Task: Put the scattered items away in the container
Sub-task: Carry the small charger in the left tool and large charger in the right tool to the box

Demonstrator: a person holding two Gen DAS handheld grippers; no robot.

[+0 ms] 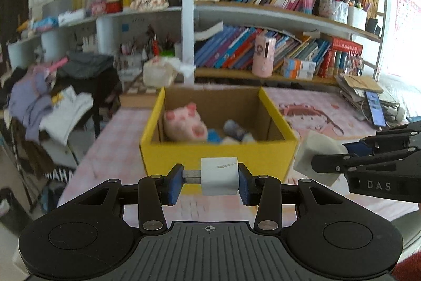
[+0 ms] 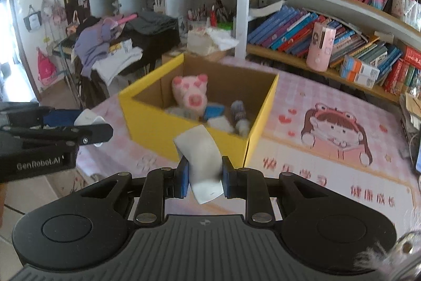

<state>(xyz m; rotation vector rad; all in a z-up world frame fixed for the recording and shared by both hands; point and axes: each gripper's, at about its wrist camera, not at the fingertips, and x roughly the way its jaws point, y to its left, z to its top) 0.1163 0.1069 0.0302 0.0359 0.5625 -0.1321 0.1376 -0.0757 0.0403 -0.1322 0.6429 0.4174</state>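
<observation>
Two small white items were already in the claws, one apiece, both held short of the yellow cardboard box (image 1: 218, 157) that stood at twelve o'clock from each camera. The left gripper (image 1: 210, 179) was clamped on a white charger plug (image 1: 219, 179), its blue pads pressing one on the flat side of the body and the other on the metal prongs that stuck out toward nine o'clock. That block looked hard, light and smooth-sided, so it could twist or slip under a loose squeeze; the broad flat faces seemed a surer hold than the prongs. The right gripper (image 2: 205, 177) was closed tight on a curved white piece (image 2: 201, 162), seemingly a smooth plastic shell, though what it was I could not tell. It was pinched low across its narrow width and its upper end leaned toward the box. It appeared light and stiff, with a glossy skin that might slide, so a grip across the middle seemed sensible.

Inside the box lay a pink plush pig (image 2: 190, 94), soft enough to cushion a drop, beside something blue and a grey-and-white bundle, both too blurred to name. Each claw showed at the edge of the other's view, at three and at nine o'clock, well apart. Under everything lay a pink cartoon mat (image 2: 329, 149).
</observation>
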